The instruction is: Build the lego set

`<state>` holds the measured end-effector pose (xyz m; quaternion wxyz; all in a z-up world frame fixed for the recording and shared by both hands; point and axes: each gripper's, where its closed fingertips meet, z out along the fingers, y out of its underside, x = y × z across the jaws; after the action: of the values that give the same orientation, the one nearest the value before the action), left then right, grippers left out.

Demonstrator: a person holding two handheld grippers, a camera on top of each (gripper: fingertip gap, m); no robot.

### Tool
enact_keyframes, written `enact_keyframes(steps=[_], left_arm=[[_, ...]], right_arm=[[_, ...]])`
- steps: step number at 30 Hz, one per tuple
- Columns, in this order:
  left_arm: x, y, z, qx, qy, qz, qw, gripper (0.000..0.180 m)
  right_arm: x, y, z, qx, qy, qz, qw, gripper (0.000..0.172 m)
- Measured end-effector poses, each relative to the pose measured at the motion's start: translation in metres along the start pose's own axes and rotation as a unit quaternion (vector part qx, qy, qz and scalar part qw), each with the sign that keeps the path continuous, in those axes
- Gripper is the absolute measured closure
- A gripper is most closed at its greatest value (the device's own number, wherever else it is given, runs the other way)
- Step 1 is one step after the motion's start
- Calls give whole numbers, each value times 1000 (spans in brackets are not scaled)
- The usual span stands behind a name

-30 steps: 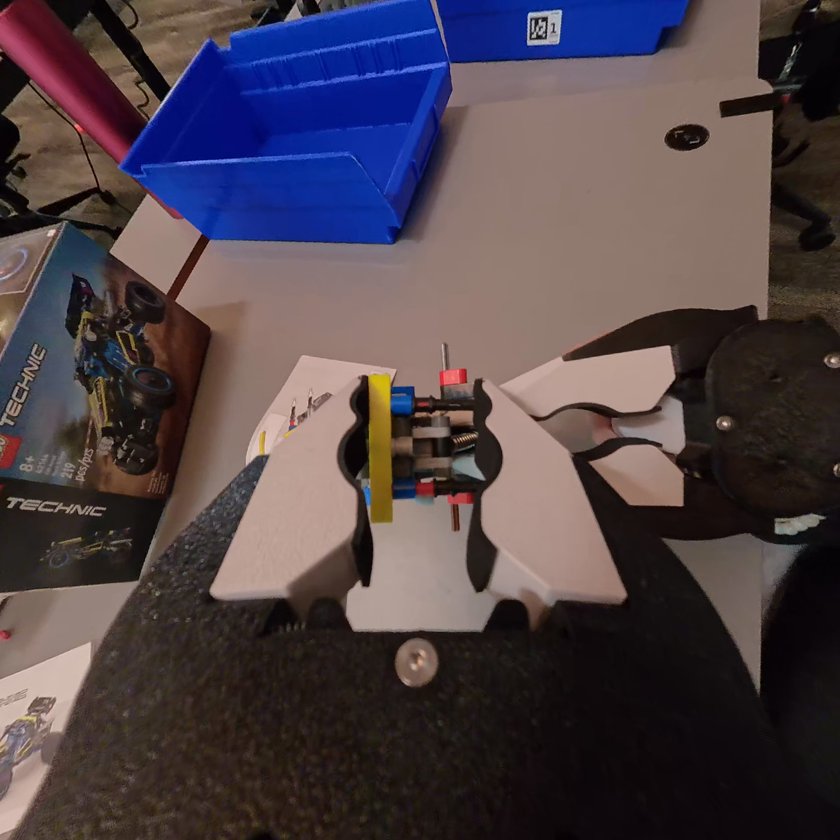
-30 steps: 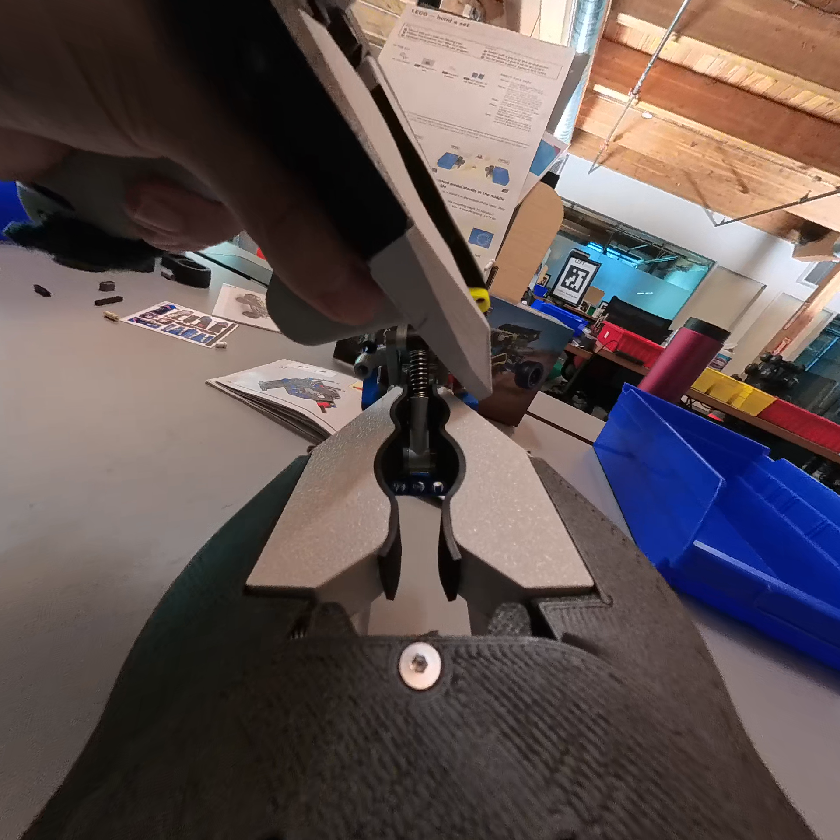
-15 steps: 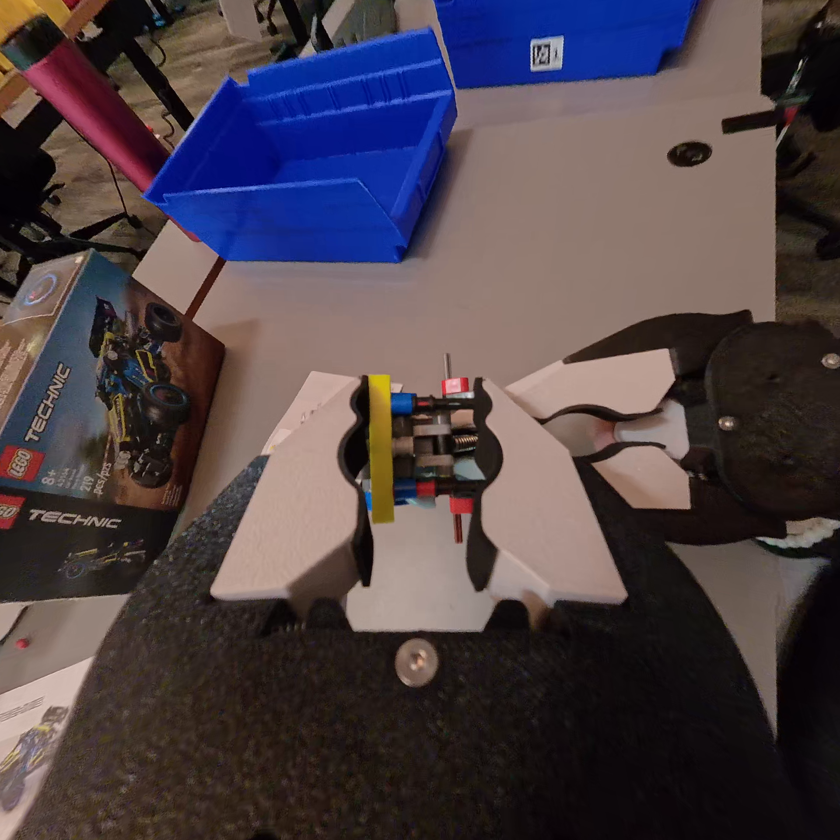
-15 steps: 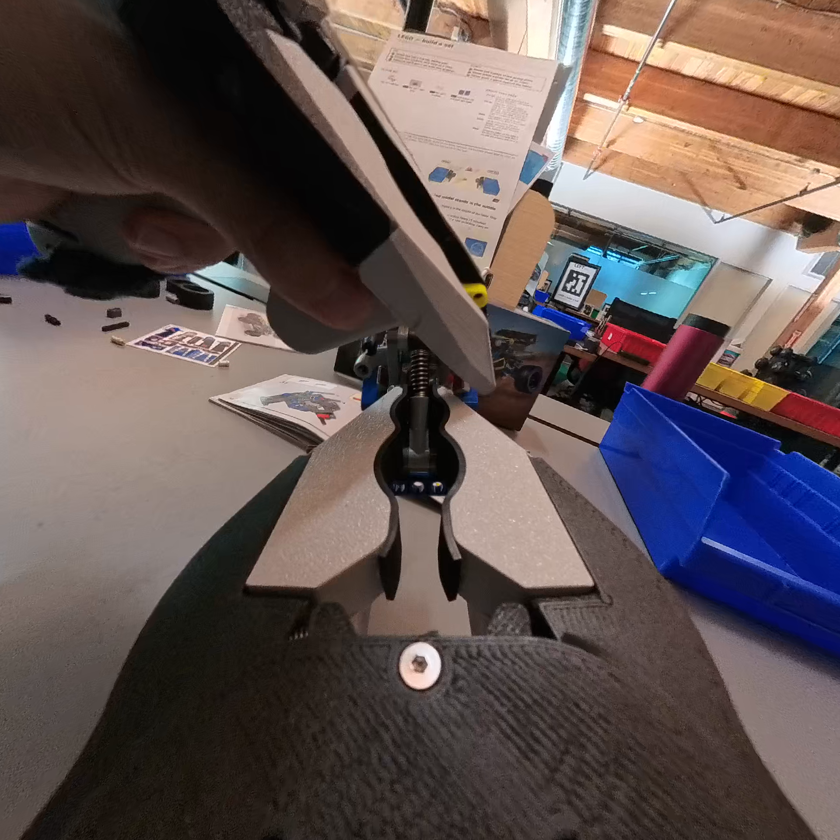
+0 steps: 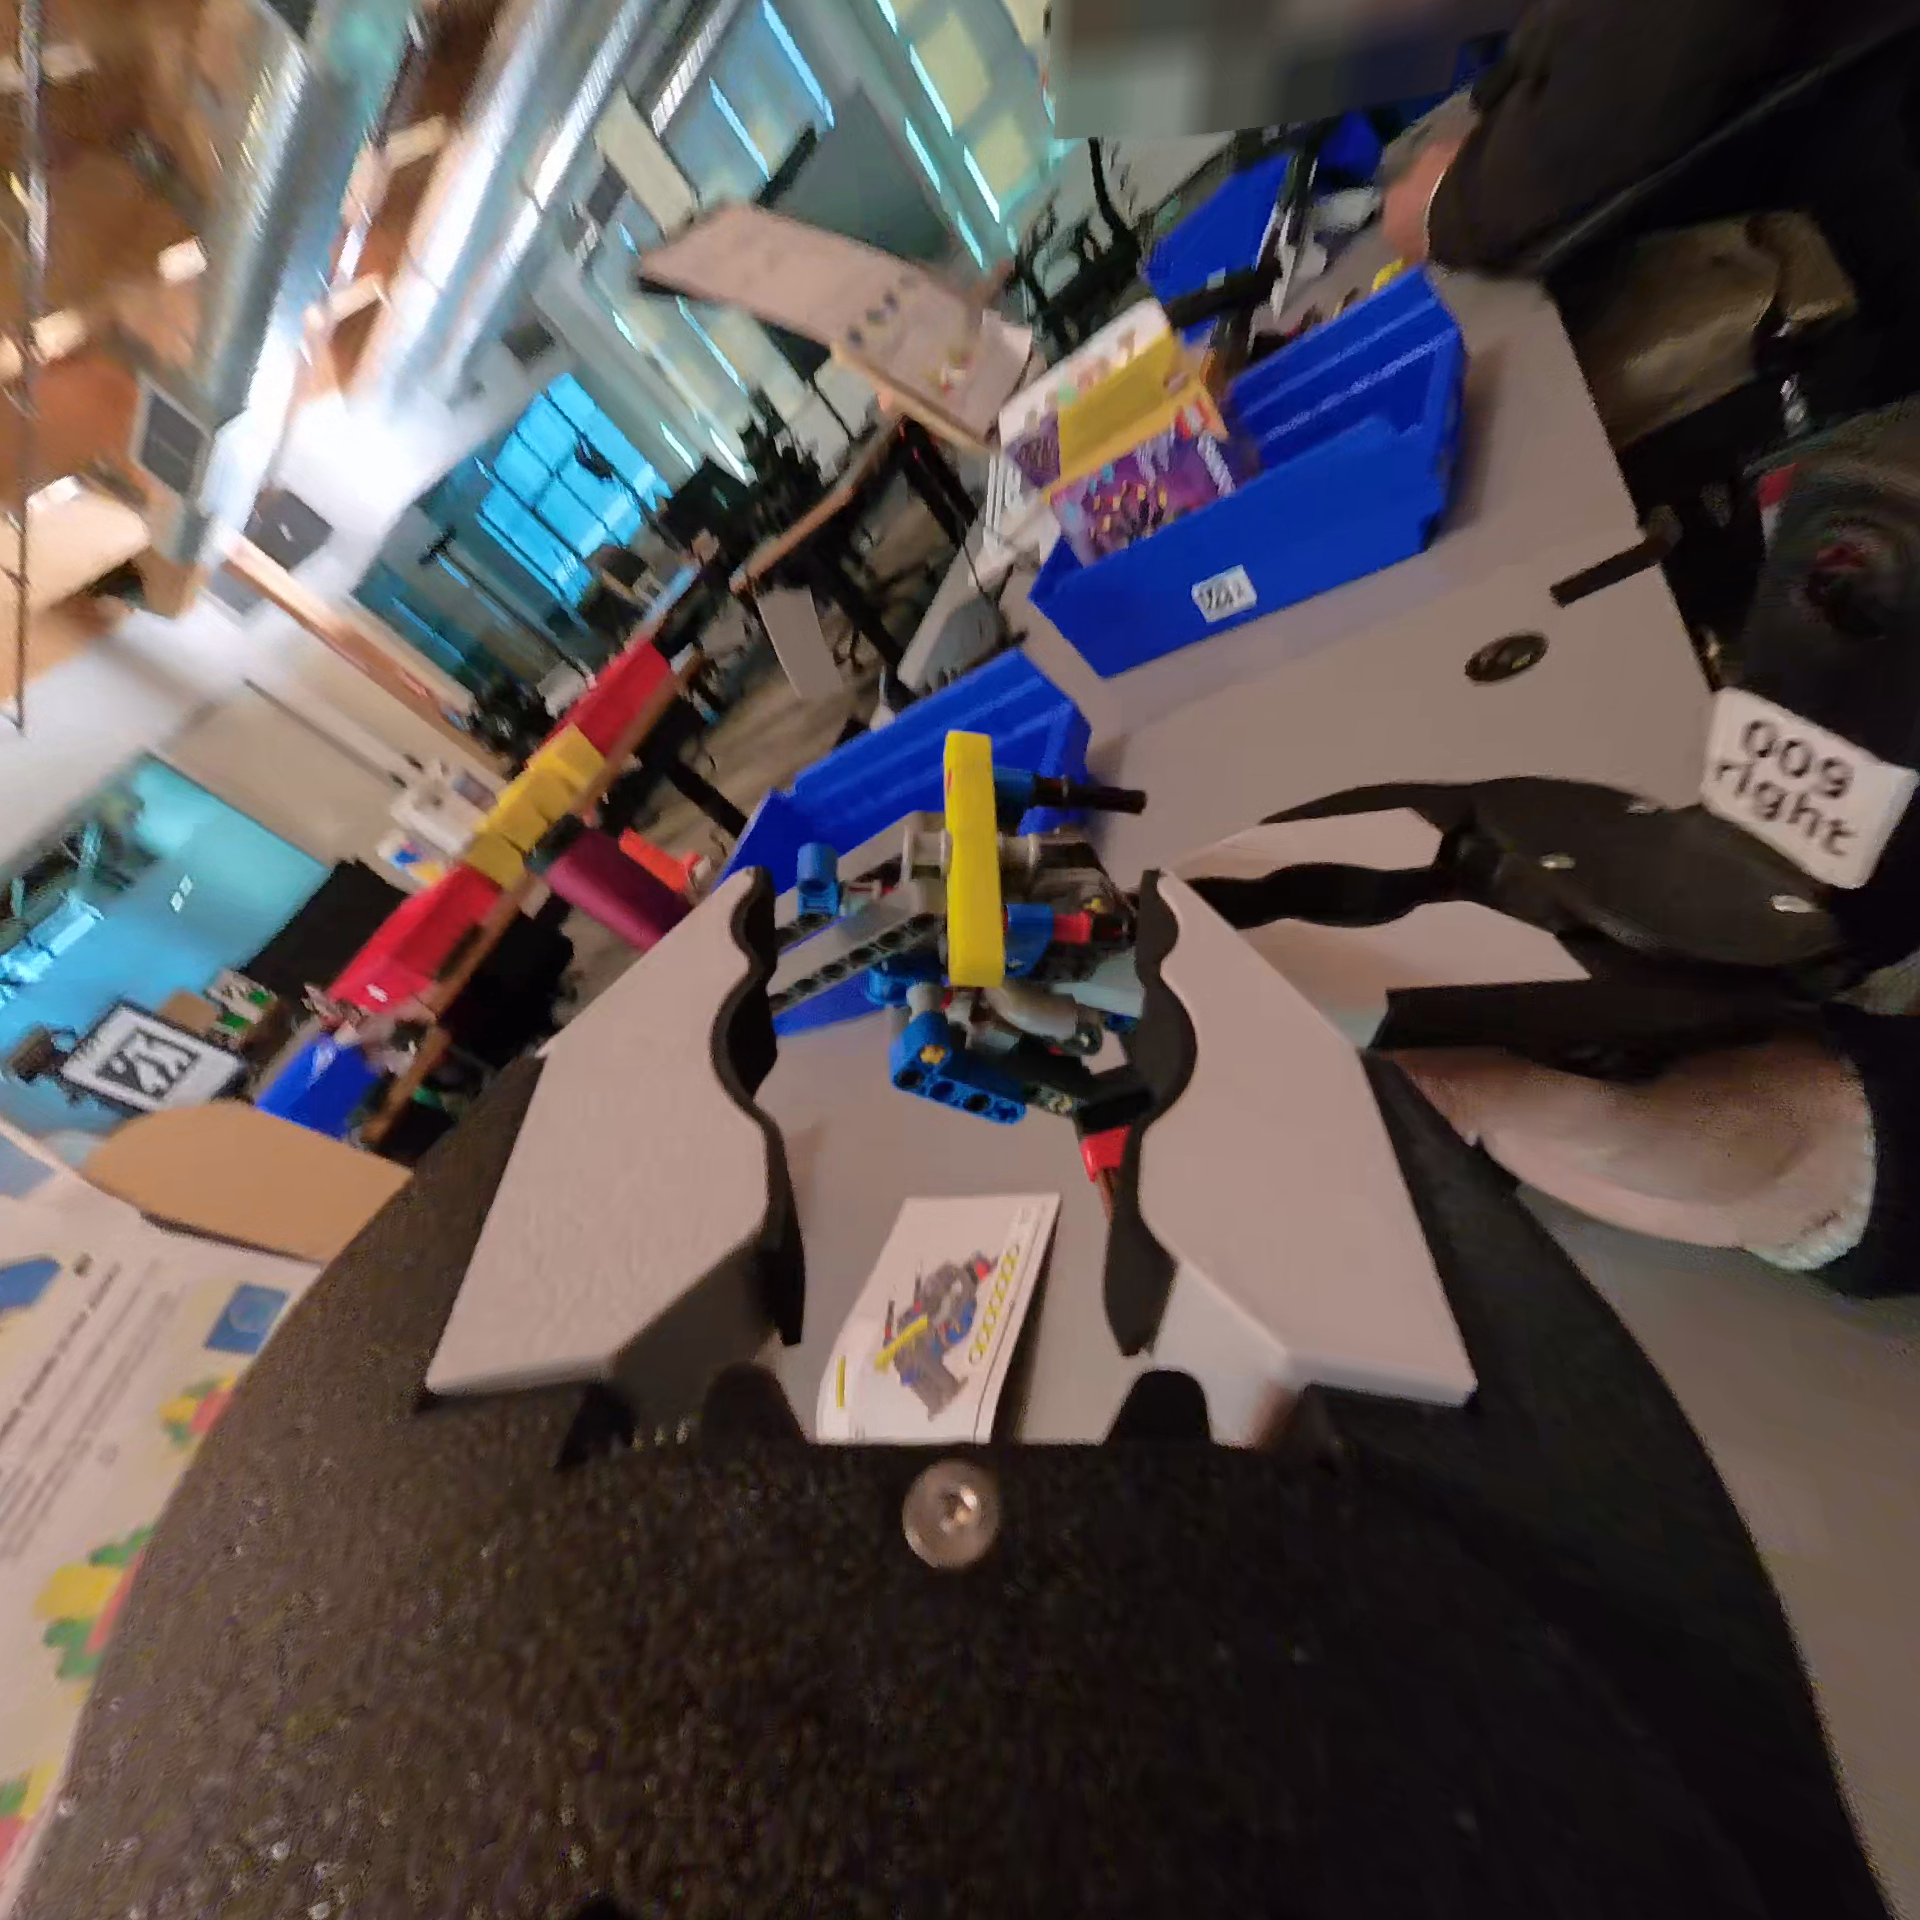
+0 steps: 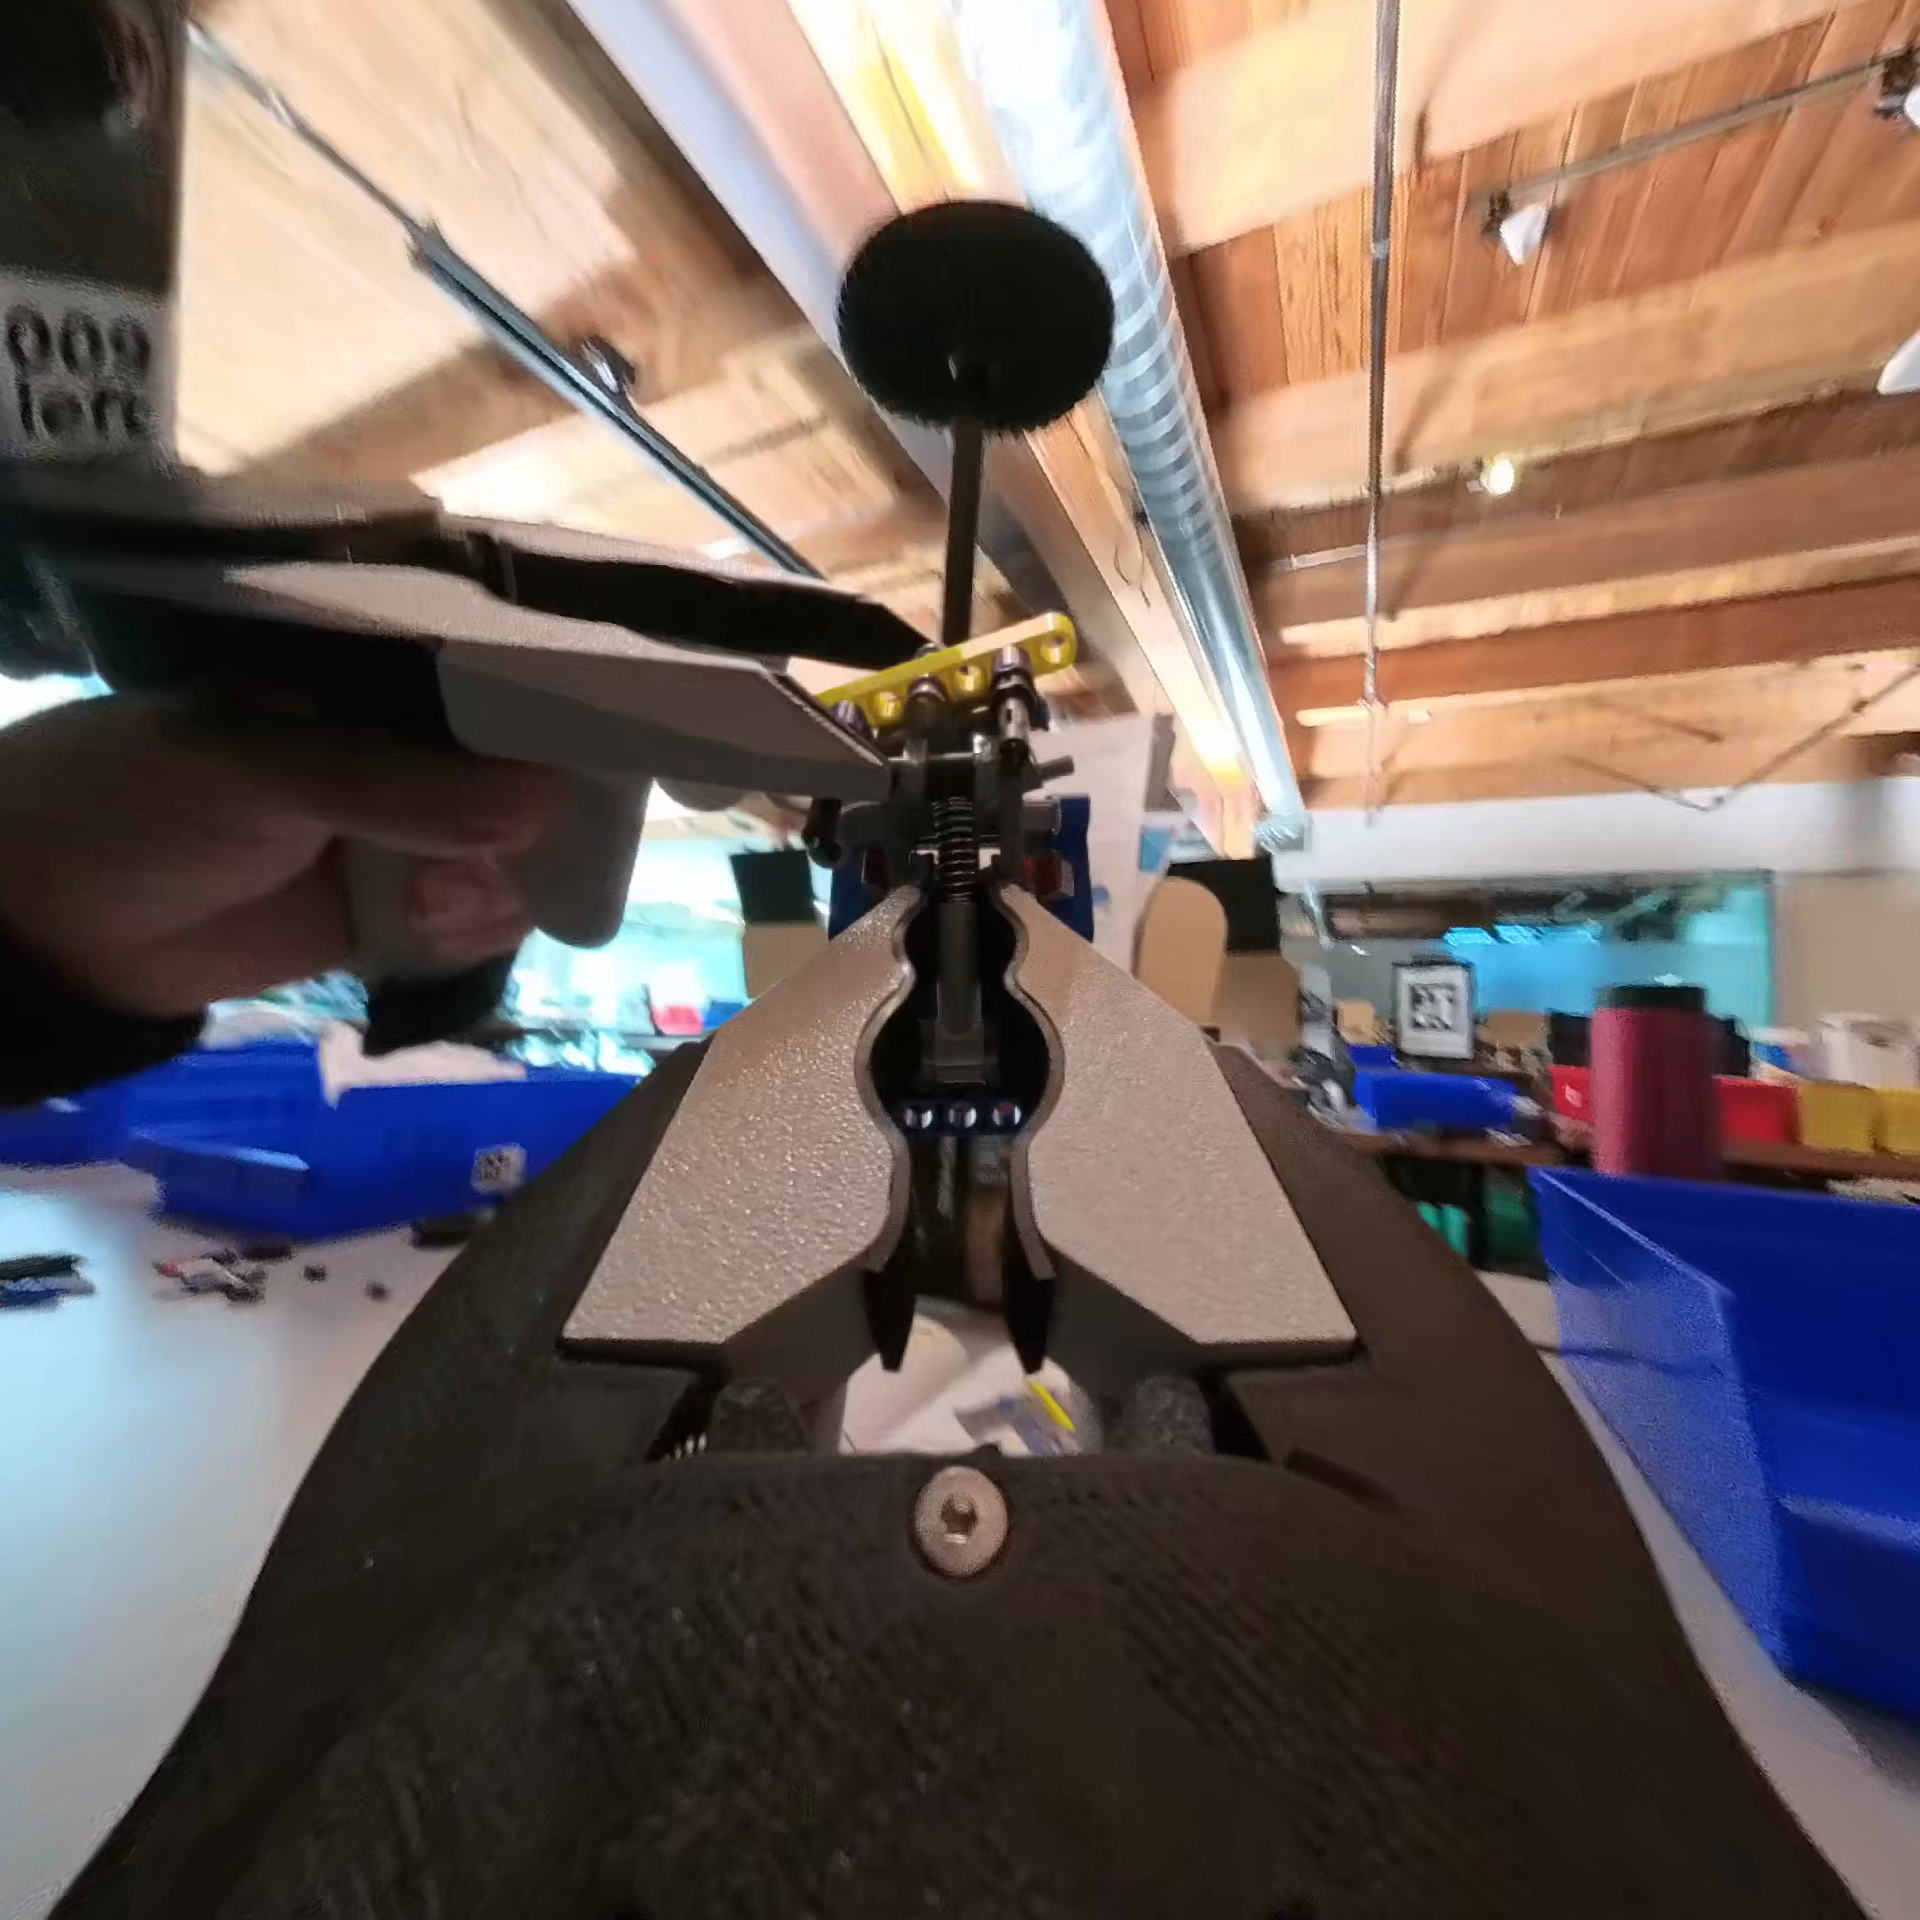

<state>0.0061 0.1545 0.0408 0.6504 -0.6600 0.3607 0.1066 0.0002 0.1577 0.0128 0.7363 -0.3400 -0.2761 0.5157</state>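
1. Brick assembly (image 5: 940, 1060) – a second ago your left gripper (image 5: 951, 935) pinched it, one pad on the yellow beam (image 5: 971, 862) and one on the far side. Now those fingers (image 5: 644, 1143) stand spread, and the left pad shows clear air beside the assembly. I cannot tell whether the right pad still brushes it.
2. Your right gripper (image 6: 961, 914) is pressed nearly together on the dark shock-absorber shaft (image 6: 956, 987), just below its spring. So the assembly now hangs from that one grip alone.
3. Both views have swung up and blurred. The left one showed the table (image 5: 1299, 727) from above and now takes in the room, and the right one looks at ceiling beams. The assembly is in the air above the table, over a small instruction sheet (image 5: 935, 1320), with a blue bin (image 5: 914, 748) behind it.
4. How it looks – a compact knot of parts:
   - the yellow beam with a row of holes, upright;
   - blue connectors and a grey perforated beam;
   - red bits low on the right;
   - a black axle (image 5: 1081, 798) poking out sideways.
5. From the right view the yellow beam sits on top, with your left gripper's fingertip just beside it and your hand (image 6: 260, 831) behind.
6. A black disc on a thin rod (image 6: 977, 312) rises above. I cannot tell whether it belongs to the build.
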Motion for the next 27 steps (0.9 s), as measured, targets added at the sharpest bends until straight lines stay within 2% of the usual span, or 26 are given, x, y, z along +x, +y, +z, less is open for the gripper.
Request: enact_keyframes(steps=[4, 11, 15, 18, 27], left_arm=[[10, -26, -9, 56, -5, 23, 998, 116], [15, -19, -8, 42, -16, 42, 998, 117], [19, -3, -1, 11, -32, 21, 999, 117], [20, 8, 6, -27, -35, 2, 999, 116], [17, 8, -1, -93, -33, 28, 995, 124]], right_arm=[[3, -22, -3, 61, -28, 81, 994, 168], [10, -21, -4, 57, -12, 84, 995, 168], [16, -6, -1, 0, 35, 46, 998, 167], [12, -3, 1, -12, 42, 12, 999, 168], [5, -8, -1, -24, 37, -130, 991, 168]])
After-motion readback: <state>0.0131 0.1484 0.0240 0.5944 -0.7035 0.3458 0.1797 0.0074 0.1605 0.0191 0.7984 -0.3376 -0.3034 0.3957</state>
